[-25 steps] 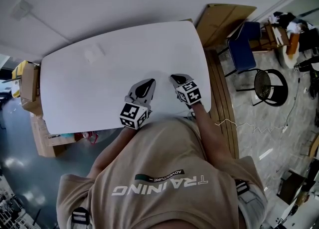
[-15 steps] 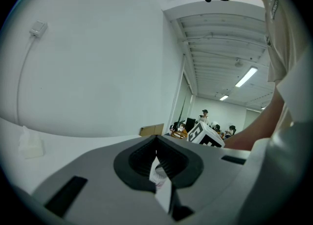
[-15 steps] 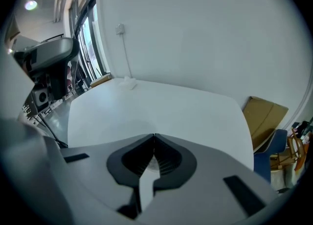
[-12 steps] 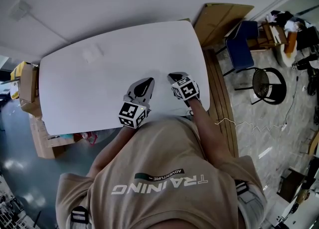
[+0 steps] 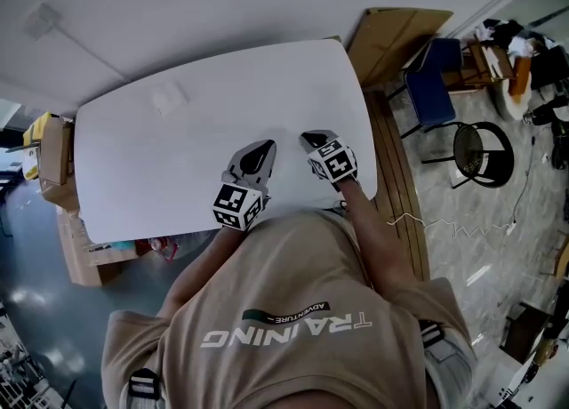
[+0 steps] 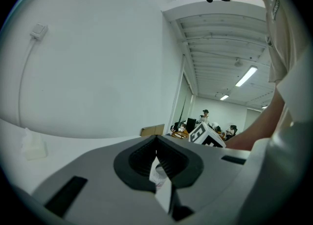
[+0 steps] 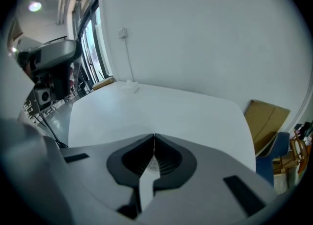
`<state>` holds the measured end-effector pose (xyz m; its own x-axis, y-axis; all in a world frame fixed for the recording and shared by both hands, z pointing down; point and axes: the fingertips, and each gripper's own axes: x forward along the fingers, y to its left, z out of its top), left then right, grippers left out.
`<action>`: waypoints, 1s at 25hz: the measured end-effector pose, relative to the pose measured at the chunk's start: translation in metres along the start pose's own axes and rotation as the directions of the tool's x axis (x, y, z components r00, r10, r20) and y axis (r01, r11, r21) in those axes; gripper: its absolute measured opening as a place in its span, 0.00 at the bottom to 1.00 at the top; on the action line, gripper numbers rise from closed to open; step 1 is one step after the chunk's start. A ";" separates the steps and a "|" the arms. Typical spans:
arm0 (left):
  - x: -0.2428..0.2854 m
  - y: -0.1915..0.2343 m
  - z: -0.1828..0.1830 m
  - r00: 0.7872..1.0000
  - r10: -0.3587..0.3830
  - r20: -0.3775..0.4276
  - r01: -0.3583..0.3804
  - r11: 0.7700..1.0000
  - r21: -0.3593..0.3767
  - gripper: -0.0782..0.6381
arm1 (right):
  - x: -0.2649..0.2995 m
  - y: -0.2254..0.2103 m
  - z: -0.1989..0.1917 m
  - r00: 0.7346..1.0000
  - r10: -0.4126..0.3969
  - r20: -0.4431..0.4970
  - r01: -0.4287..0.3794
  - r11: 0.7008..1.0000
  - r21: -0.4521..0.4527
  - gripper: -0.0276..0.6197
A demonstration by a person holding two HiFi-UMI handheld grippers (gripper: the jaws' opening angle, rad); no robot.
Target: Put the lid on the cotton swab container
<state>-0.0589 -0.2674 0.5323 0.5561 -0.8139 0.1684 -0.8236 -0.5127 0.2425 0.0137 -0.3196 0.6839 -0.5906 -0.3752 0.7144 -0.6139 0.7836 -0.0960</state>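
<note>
A small pale, see-through container (image 5: 169, 96) sits alone at the far left of the white table (image 5: 213, 69); it also shows as a small box (image 6: 33, 146) in the left gripper view and as a small pale shape (image 7: 129, 86) far off in the right gripper view. I cannot make out a separate lid. My left gripper (image 5: 260, 151) and right gripper (image 5: 311, 139) hover side by side near the table's front edge, well short of the container. In each gripper view the jaws meet, left gripper (image 6: 156, 139) and right gripper (image 7: 154, 136), with nothing between them.
A flat cardboard sheet (image 5: 396, 34) leans past the table's far right corner, and wooden boards (image 5: 400, 185) run along its right side. A blue chair (image 5: 436, 87) and a black stool (image 5: 483, 154) stand beyond. Cardboard boxes (image 5: 53, 158) sit off the table's left end.
</note>
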 end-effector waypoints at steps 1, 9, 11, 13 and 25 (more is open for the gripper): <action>-0.002 0.000 0.000 1.000 0.003 0.000 -0.003 1.000 0.000 0.13 | -0.004 0.001 0.003 1.000 -0.006 0.028 0.006 1.000 -0.017 0.07; -0.011 0.004 0.012 0.999 0.009 0.032 -0.010 1.000 0.014 0.13 | -0.054 0.002 0.024 0.983 -0.032 0.183 0.033 0.999 -0.001 0.07; -0.014 0.006 0.018 0.999 0.001 0.052 -0.003 1.000 0.023 0.13 | -0.070 0.002 0.030 0.973 -0.054 0.225 0.054 0.999 0.005 0.07; -0.016 0.006 0.025 0.997 -0.006 0.072 0.003 0.999 0.036 0.13 | -0.085 0.000 0.035 0.964 -0.076 0.255 0.077 0.997 0.009 0.07; -0.013 -0.018 0.081 0.985 -0.076 0.157 0.057 0.990 0.128 0.13 | -0.191 0.009 0.092 0.853 -0.154 0.498 0.178 0.984 -0.002 0.07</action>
<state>-0.0608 -0.2695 0.4487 0.5931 -0.8051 -0.0028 -0.7983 -0.5885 0.1276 0.0729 -0.2859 0.4830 -0.6707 -0.6871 0.2793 -0.7082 0.7052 0.0344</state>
